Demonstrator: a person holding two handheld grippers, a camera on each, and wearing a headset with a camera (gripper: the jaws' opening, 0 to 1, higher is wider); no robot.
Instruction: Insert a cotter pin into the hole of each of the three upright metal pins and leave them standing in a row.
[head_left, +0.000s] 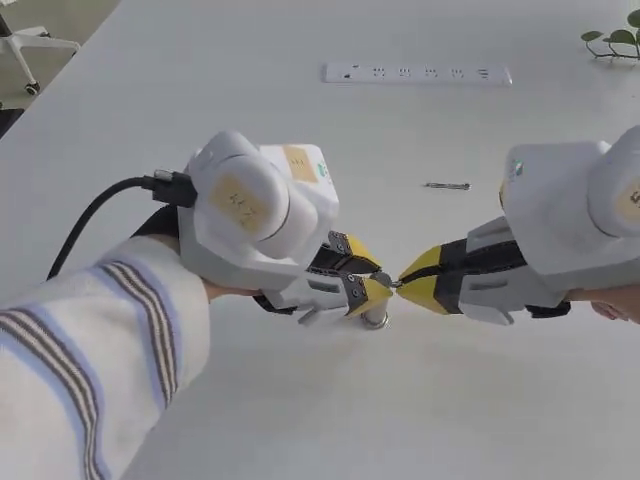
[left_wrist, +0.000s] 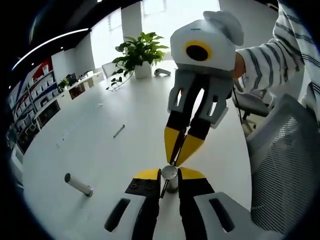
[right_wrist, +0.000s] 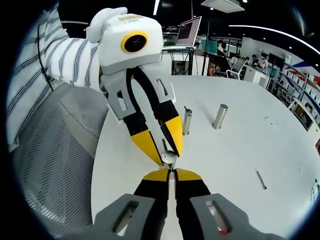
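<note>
My left fingers (left_wrist: 147, 174) grip the upright metal pin (left_wrist: 170, 175) on the surface (head_left: 300, 100). My right fingers (right_wrist: 189, 175), closed on a cotter pin (right_wrist: 171, 171), meet its top. Beyond, the nearer pin (right_wrist: 186, 122) looks fitted and the farther pin (right_wrist: 219, 116) bare, so about a third is done.

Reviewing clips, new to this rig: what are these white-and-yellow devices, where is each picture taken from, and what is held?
No robot: a person carries two two-jaw grippers. One picture comes from a headset camera looking down; the round ones come from cameras riding on each gripper. The left gripper clamps an upright metal pin on the table. The right gripper pinches what looks like a thin cotter pin at its top. Beyond stand two more pins; a spare cotter pin and a power strip lie nearby.
</note>
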